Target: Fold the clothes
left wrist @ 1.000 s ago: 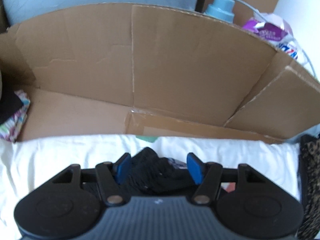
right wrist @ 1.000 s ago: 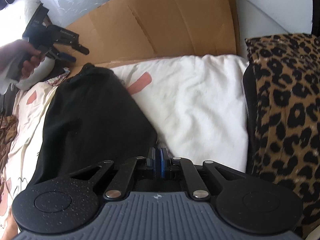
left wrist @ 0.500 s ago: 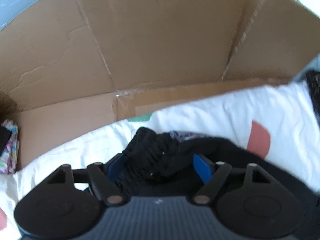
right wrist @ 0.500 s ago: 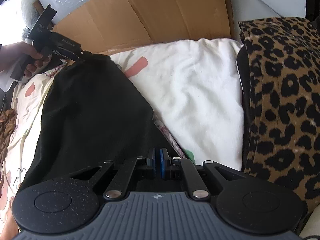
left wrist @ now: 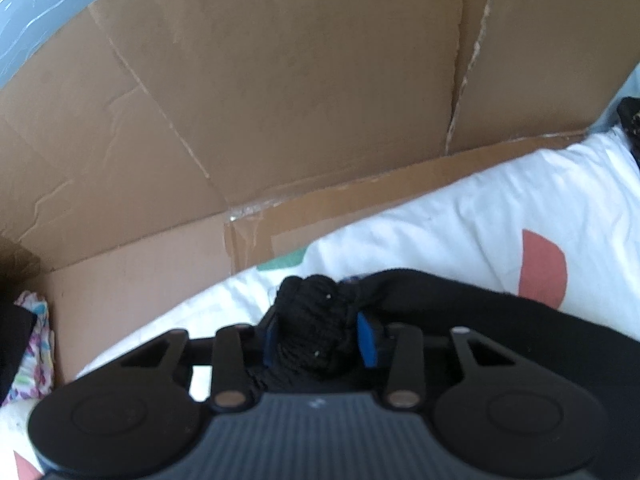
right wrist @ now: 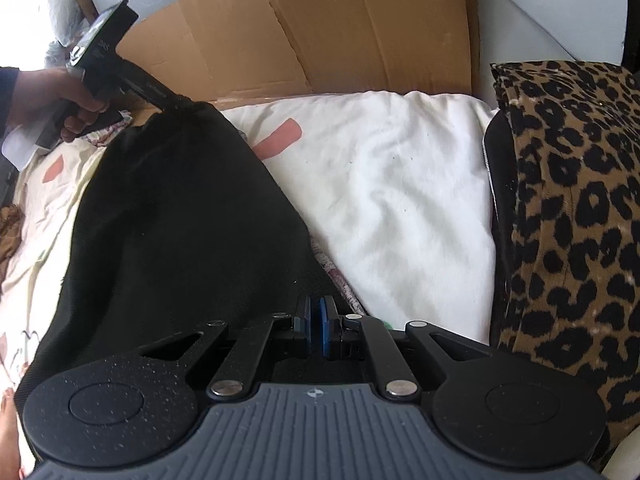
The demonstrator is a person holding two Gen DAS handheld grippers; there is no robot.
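Observation:
A black garment [right wrist: 172, 216] lies spread over a white bedsheet [right wrist: 392, 184]. In the left wrist view its bunched ribbed corner [left wrist: 316, 320] sits squeezed between the blue pads, so my left gripper [left wrist: 318, 334] is shut on it. The right wrist view shows that same left gripper [right wrist: 176, 102], held by a hand [right wrist: 60, 104], pinching the garment's far corner. My right gripper [right wrist: 315, 326] is shut on the near edge of the black garment, pads almost touching.
A flattened cardboard box [left wrist: 280, 100] stands along the far side of the bed. A leopard-print cloth [right wrist: 572, 216] lies at the right. A patterned fabric [left wrist: 32, 356] sits at the left of the cardboard.
My left gripper came down onto the garment's far corner and its pads narrowed from wide apart onto the bunched fabric. The garment now lies more stretched between both grippers.

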